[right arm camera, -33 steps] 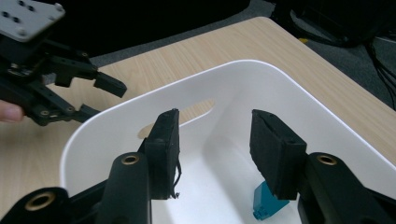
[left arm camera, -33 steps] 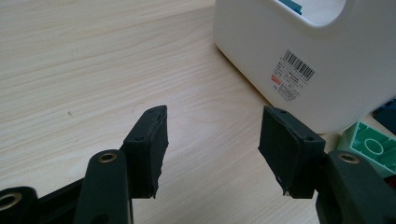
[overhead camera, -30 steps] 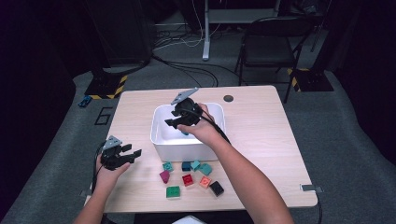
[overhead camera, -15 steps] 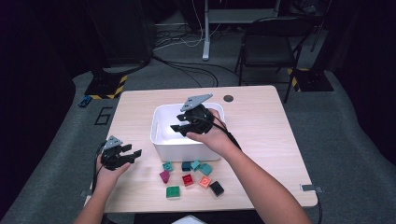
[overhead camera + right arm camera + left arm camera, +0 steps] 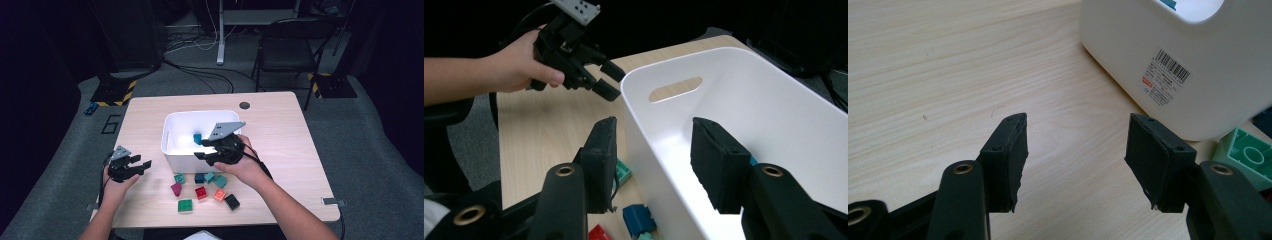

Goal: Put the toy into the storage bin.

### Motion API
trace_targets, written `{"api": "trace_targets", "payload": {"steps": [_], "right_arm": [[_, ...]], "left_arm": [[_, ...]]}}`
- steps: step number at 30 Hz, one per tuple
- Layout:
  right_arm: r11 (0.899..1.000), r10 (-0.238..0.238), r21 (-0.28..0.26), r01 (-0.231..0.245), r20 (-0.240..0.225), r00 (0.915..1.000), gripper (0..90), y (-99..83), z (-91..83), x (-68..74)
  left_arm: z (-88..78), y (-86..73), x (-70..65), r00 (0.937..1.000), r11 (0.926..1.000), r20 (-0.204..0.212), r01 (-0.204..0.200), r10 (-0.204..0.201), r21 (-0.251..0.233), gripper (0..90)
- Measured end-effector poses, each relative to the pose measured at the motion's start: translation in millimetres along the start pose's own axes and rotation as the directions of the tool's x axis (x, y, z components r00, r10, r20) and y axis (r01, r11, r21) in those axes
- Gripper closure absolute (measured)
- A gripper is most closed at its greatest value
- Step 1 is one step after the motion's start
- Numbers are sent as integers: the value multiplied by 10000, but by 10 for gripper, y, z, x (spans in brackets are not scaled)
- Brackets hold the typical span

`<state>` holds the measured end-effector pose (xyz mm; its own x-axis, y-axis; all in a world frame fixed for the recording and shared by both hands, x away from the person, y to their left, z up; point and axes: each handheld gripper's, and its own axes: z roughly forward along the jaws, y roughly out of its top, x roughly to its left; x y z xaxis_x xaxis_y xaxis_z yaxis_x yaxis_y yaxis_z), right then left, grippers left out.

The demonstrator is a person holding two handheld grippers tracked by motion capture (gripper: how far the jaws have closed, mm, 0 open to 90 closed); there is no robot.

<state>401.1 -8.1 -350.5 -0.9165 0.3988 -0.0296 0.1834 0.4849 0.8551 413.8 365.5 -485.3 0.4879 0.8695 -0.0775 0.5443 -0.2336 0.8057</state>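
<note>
One teal block [image 5: 198, 138] lies inside the white bin [image 5: 172, 150], near its middle, so the sorting is judged barely begun. Nine or so blocks [image 5: 201, 192] are left on the surface [image 5: 285, 135], clustered at 6 o'clock of the bin, just beside its near wall: teal, dark blue, magenta, red, orange, green and black pieces. Right tongs [image 5: 212, 151] hang at the bin's near rim, at about 5 o'clock of the bin, jaws apart and empty; in the right gripper view they straddle the bin's near wall, with nothing between the pads, and their jaws have just been closing slightly. Left tongs [image 5: 136, 166] hover low over bare surface at 8 o'clock of the bin, jaws apart and holding nothing; the left gripper view shows the bin's labelled wall [image 5: 1168, 75] ahead and a pale green block [image 5: 1248, 155] at the right edge. Judgement: one transfer is done, and the next step calls for a descent of the right tongs to the cluster.
</note>
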Motion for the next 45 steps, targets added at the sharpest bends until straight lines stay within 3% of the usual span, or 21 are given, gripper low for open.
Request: {"api": "trace_targets", "payload": {"steps": [10, 12, 21, 32, 45], "right_arm": [[9999, 102, -3, -102, 114, 9999, 539, -298, -32, 131], [9993, 377, -34, -376, 149, 9992, 544, -413, -15, 157], [9973, 680, 233, -693, 543, 9962, 541, -752, 99, 195], [9886, 1412, 417, -1450, 824, 9865, 549, -1128, 230, 145], [9774, 1796, 884, -1922, 1333, 9747, 532, -1436, 374, 53]], "left_arm": [[1, -5, -1, 10000, 9999, -66, 36, -36, -95, 417], [-1, -6, -4, 10000, 10000, -60, 38, -39, -82, 417], [-8, -4, -1, 10000, 10000, -46, 36, -36, 26, 417], [-9, -14, 4, 10000, 9999, -33, 93, -93, -39, 417], [-5, -18, 5, 10000, 9999, -28, 96, -96, -29, 418]]}}
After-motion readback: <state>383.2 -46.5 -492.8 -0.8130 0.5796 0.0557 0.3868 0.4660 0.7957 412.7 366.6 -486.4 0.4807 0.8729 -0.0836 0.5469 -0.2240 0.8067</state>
